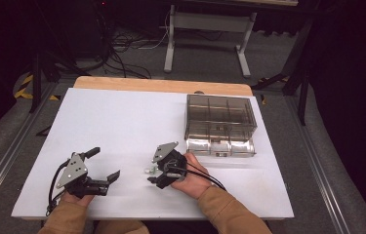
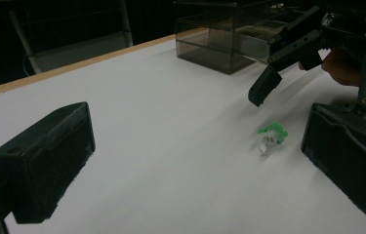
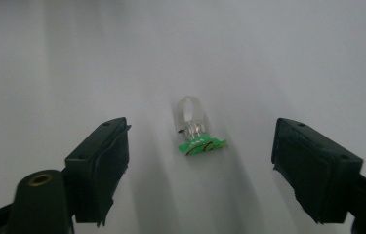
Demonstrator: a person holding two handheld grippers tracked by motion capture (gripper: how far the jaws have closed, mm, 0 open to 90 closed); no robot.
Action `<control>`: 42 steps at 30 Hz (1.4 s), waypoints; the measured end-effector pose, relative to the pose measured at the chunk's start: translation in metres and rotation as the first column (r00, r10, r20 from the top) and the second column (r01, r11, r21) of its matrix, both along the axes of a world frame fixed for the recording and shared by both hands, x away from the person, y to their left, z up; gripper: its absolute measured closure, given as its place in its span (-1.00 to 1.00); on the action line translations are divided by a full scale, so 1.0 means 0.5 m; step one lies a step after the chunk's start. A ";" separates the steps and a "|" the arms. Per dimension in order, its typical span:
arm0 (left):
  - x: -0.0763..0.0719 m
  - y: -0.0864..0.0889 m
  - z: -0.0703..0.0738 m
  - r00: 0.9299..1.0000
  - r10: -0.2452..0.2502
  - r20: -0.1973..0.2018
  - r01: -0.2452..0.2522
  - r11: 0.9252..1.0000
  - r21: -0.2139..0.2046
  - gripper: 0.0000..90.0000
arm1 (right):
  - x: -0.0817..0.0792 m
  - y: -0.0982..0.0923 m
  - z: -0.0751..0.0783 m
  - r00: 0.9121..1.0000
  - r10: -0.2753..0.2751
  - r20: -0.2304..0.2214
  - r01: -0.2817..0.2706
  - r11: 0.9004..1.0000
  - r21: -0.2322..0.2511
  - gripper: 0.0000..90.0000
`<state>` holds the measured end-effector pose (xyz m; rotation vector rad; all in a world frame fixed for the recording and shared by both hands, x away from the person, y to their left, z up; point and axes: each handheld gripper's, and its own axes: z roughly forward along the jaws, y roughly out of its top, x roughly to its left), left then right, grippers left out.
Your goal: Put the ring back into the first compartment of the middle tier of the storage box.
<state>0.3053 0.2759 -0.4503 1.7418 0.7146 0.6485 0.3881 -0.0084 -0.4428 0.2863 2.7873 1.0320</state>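
Observation:
A small clear bulb on a green base [image 1: 147, 170] lies on the white tabletop [image 1: 122, 117]. My right gripper [image 1: 152, 169] is open and tilted down over it, one jaw on each side and neither touching. In the right gripper view the bulb [image 3: 193, 127] lies between the spread jaws of the right gripper [image 3: 205, 168], glass end pointing away. My left gripper [image 1: 106, 162] rests open near the front left, holding nothing. The left gripper view has the bulb [image 2: 271, 139] just inside the right jaw of the left gripper [image 2: 197, 165], with a right gripper fingertip [image 2: 263, 90] above it.
A smoky transparent compartment box [image 1: 221, 122] stands at the table's back right, also seen as the box [image 2: 219, 39] in the left gripper view. A wooden strip [image 1: 161, 85] edges the far side. Cables and a white desk frame [image 1: 171, 44] lie on the floor beyond.

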 end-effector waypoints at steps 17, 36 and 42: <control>0.000 -0.001 0.000 1.000 -0.001 0.001 0.001 1.000 -0.001 -1.00 | 0.003 0.024 -0.016 1.000 0.014 -0.008 -0.014 0.999 -0.036 0.18; 0.000 -0.001 0.000 1.000 0.001 -0.003 -0.001 1.000 -0.004 -0.99 | -0.001 0.030 -0.007 0.999 0.042 -0.014 -0.043 0.998 -0.035 0.61; 0.000 -0.001 0.000 1.000 0.001 -0.002 -0.001 1.000 -0.005 -1.00 | -0.007 0.027 0.007 0.999 0.050 0.011 -0.050 0.999 -0.017 0.60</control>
